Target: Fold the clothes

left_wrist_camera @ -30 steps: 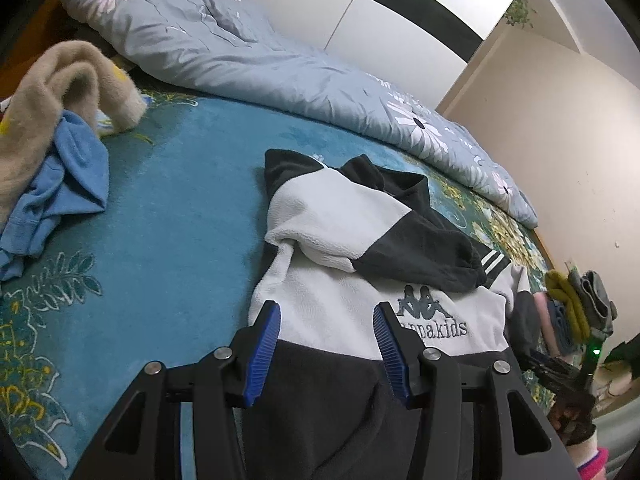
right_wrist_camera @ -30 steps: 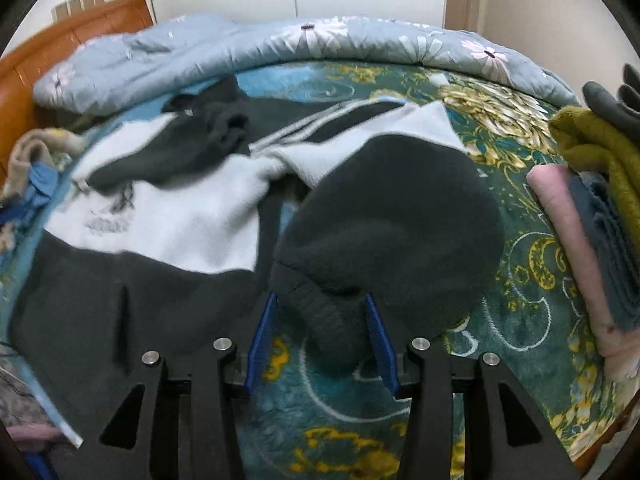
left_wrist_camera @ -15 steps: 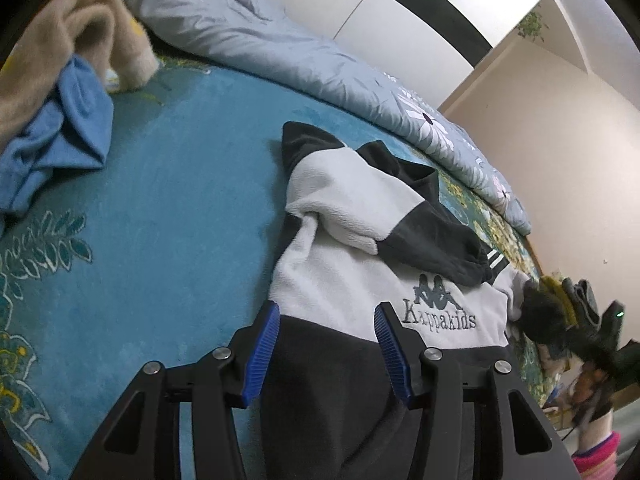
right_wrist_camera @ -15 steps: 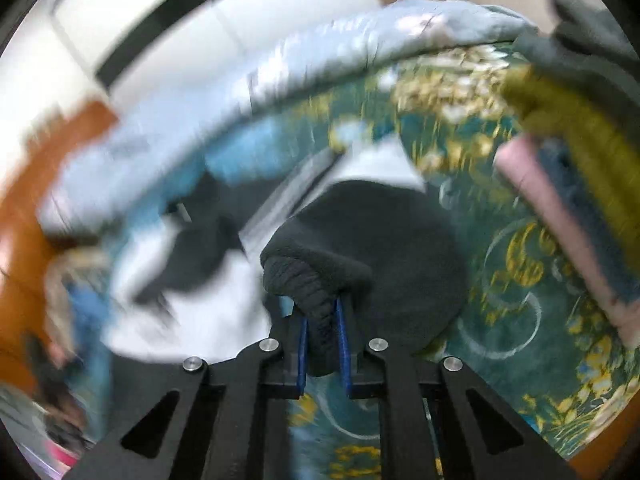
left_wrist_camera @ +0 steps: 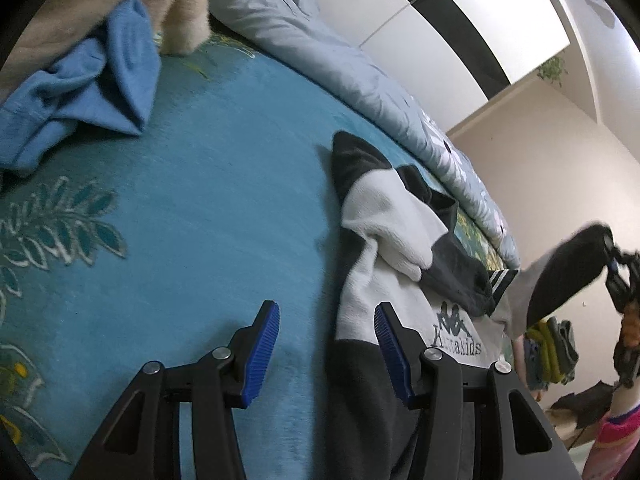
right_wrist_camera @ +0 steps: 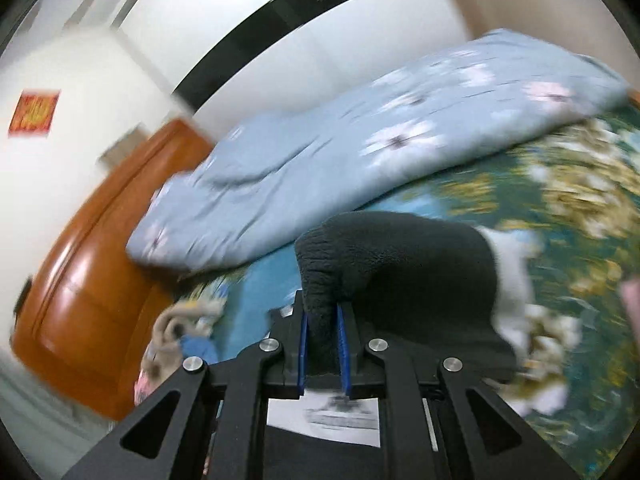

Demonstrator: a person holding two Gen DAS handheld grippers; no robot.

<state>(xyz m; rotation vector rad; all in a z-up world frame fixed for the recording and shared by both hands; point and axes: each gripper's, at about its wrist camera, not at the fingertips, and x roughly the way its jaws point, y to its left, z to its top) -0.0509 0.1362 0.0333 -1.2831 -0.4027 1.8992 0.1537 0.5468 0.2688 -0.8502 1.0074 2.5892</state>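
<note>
L tongs [left_wrist_camera: 326,354]: jaws standing wide apart, gripping nothing. They are hovering low over the bed [left_wrist_camera: 208,208], w/ the blue pads straddling the edge of the sweatshirt [left_wrist_camera: 400,292]. The L pad is sitting over bare teal bedspread; the R pad is sitting over the garment where white chest meets dark lower panel.

Sweatshirt: lying flat on the bed, ahead and to the R of the L tongs, logo print facing up. One sleeve is lying folded across the chest. Hood is lying farther ahead, toward the quilt [left_wrist_camera: 360,80].

R tongs [right_wrist_camera: 323,350]: jaws closed tight on the ribbed cuff [right_wrist_camera: 320,280] of the dark sleeve [right_wrist_camera: 408,272]. The sleeve is rising up out of the jaws and draping off to the R, clear of the bed. In the L wrist view the same sleeve [left_wrist_camera: 568,272] is hanging raised at far R, held by the R tongs [left_wrist_camera: 612,256].

Other items: blue garment [left_wrist_camera: 88,92] and beige garment [left_wrist_camera: 176,4] are lying far ahead-L of the L tongs. Stacked folded clothes [left_wrist_camera: 554,348] are sitting far R, below the raised sleeve. R wrist view is motion-blurred; wooden headboard [right_wrist_camera: 100,260] is showing to the L.
</note>
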